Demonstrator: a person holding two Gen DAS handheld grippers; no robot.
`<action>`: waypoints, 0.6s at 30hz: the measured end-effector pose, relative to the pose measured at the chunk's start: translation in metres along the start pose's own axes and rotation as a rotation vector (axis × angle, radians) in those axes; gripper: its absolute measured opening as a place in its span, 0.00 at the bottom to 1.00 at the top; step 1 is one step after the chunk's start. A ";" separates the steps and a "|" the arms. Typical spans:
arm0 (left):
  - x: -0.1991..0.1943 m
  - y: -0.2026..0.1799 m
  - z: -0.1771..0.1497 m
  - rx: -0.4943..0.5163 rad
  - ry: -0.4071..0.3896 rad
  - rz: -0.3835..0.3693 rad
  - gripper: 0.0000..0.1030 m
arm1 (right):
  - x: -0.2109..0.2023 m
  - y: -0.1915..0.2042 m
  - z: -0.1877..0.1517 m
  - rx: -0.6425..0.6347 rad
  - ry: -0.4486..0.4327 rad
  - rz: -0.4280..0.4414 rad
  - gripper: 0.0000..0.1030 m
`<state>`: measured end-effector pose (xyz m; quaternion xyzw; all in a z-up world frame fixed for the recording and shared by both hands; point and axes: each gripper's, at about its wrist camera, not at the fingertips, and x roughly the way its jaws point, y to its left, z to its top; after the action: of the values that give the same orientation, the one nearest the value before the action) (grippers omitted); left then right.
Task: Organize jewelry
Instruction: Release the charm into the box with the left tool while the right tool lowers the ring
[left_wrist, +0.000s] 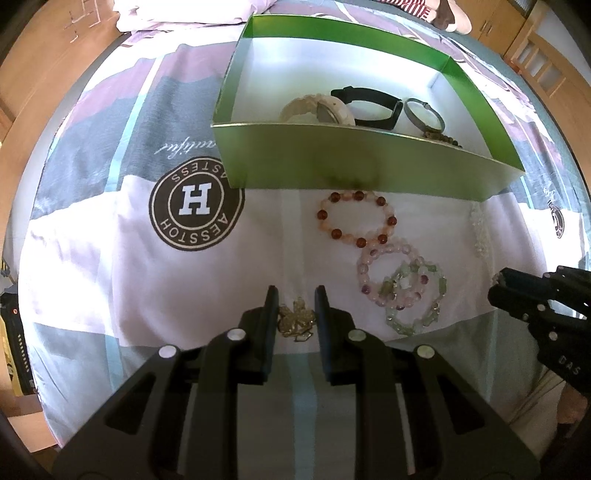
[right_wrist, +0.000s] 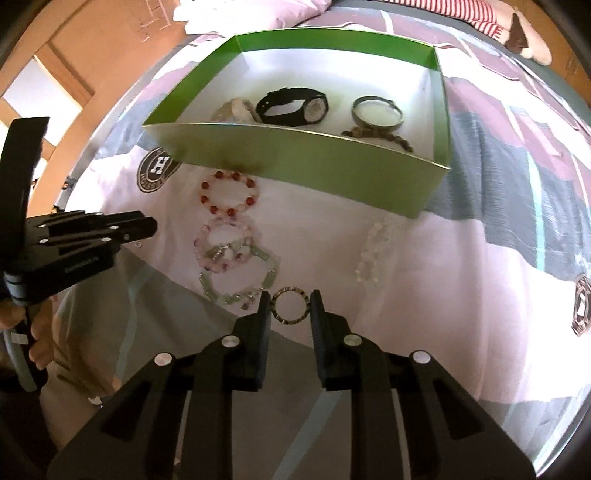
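Lying on a patterned bedspread (left_wrist: 92, 266), the jewelry is spreading out ahead of both tools, short of a green box (left_wrist: 369, 166).

Left tool (left_wrist: 296, 295): its two fingers are standing slightly apart on either side of a gold chain piece (left_wrist: 297, 321); whether they are pressing it cannot be told.

Right tool (right_wrist: 289, 297): its fingers are flanking a small dark ring-shaped band (right_wrist: 290, 305), both fingertips sitting right at the band's edge; whether they are truly gripping it cannot be told.

Items lying on the bedspread, ahead and to the right of the left tool:
- red-and-pale beaded bracelet (left_wrist: 356, 218), lying just short of the box's front wall.
- pink beaded bracelet (left_wrist: 388, 273), nearer the tool, overlapping the next one.
- green stone bracelet (left_wrist: 417, 299), nearest of the three.
- clear beaded bracelet (right_wrist: 373, 251), lying ahead and right of the right tool, well apart from the others.

Items sitting inside the box, beyond both tools:
- cream watch (left_wrist: 317, 109), at the left.
- black watch (right_wrist: 291, 105), in the middle, touching the cream one.
- metal bangle (right_wrist: 376, 112), at the right.
- brown beaded strand (right_wrist: 380, 138), lying just in front of the bangle.
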<state>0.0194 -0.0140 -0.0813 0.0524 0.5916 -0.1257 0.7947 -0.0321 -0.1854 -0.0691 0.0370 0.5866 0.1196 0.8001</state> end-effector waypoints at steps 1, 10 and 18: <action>0.000 0.000 -0.001 0.001 0.000 0.002 0.19 | 0.004 -0.002 0.001 0.004 0.001 -0.006 0.21; -0.044 -0.015 0.030 0.044 -0.117 -0.039 0.19 | -0.023 0.002 0.019 0.029 -0.060 -0.021 0.21; -0.060 -0.028 0.111 0.081 -0.212 -0.087 0.19 | -0.057 -0.016 0.086 0.073 -0.184 -0.100 0.21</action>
<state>0.0991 -0.0587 0.0103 0.0454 0.5002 -0.1887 0.8439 0.0357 -0.2068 0.0071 0.0474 0.5158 0.0542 0.8537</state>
